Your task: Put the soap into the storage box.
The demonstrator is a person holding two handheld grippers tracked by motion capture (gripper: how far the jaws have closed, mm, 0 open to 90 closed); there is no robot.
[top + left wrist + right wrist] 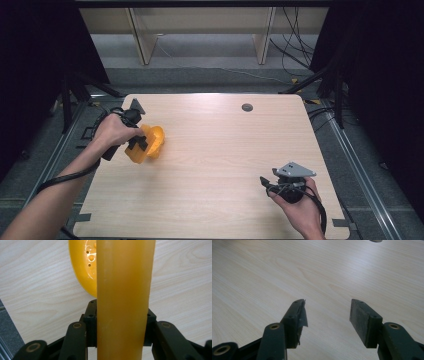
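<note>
Holding the orange toy tight, your left gripper has done the grab. Your right gripper waits wide open with nothing in it, and where the toy goes next is not clear.

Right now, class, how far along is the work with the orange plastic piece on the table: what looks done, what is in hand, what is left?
Done: the left gripper has its jaws shut on the orange plastic piece, clamped across its flat wall in the left gripper view. In hand: that piece is held at the wooden table's left side. Left: the right gripper is open, holding nothing, above bare wood near the right edge; where the piece should go cannot be told.
</note>
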